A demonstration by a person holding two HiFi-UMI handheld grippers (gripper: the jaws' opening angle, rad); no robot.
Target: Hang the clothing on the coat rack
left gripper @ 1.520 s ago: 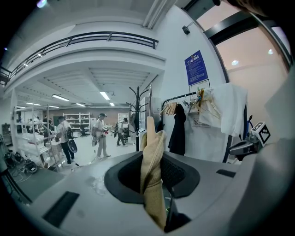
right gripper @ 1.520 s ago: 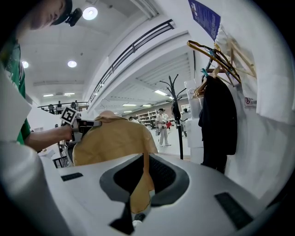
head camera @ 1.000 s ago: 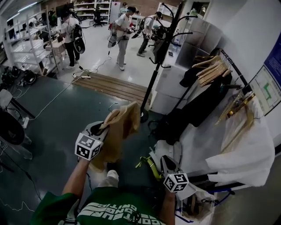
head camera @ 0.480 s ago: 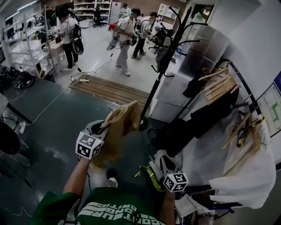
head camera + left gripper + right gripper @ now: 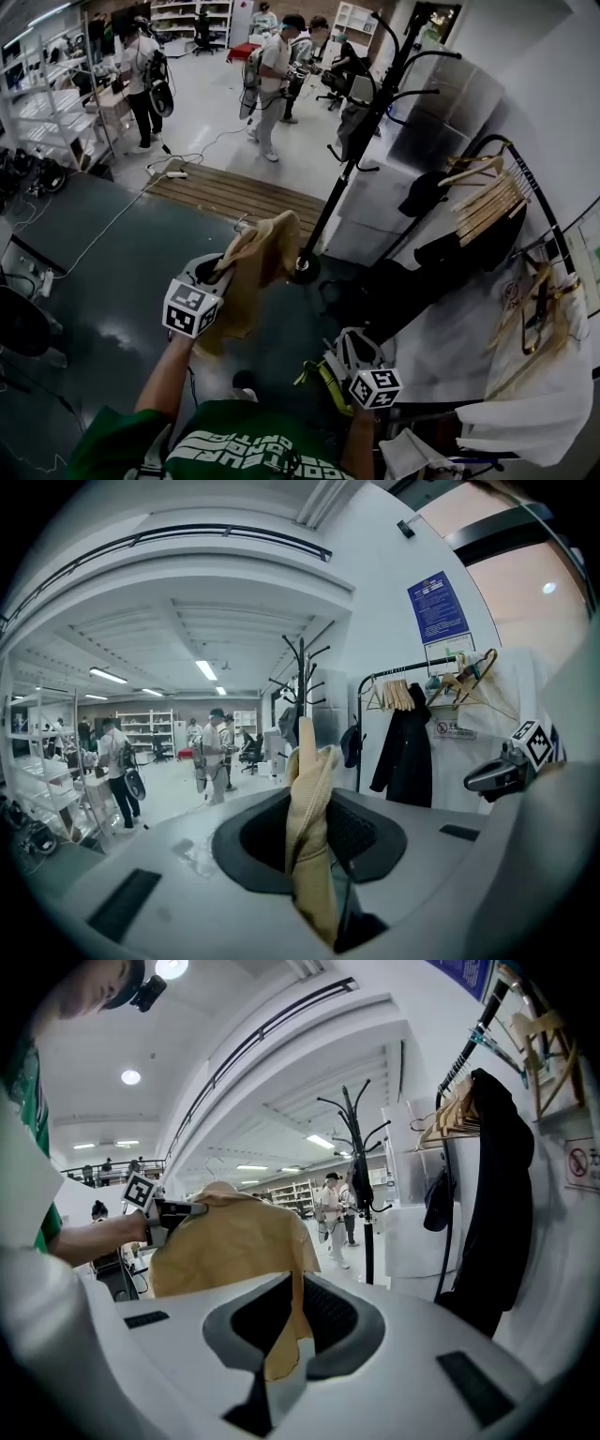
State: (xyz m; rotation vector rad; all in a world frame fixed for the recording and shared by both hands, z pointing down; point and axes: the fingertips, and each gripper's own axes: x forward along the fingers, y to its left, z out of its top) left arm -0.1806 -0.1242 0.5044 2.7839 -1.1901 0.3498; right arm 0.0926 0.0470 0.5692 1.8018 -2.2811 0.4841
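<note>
Reaches forward with the left forearm [image 5: 165, 373], bare below a green printed shirt [image 5: 246, 448], and carries the left gripper [image 5: 221, 270] ahead of the body, aimed toward the rack. Clamps its jaws on a fold of the tan cloth garment [image 5: 255, 272]; seen along that gripper [image 5: 314, 847], the fabric [image 5: 306, 789] stands pinched upright in the slot and rises past it. Keeps the right arm tucked in close, right gripper [image 5: 342, 345] lower and nearer the body, pointing forward-left. Pinches a hanging edge of the same garment [image 5: 225, 1251] there too, with the corner dropping into the gap of the closed jaws [image 5: 277, 1372]. Holds the garment in the air between the two grippers, bulk hanging from the left one, not yet on the black pole coat rack with curved hooks [image 5: 349, 164], which stands just beyond it. Off to the right, a black metal garment rail with wooden hangers [image 5: 487, 192] and a black coat [image 5: 450, 253]. Against one second ago: same grip on both sides, left gripper at nearly the same spot in the head view, rack top and rail shifted right, rail also lower in frame.
</note>
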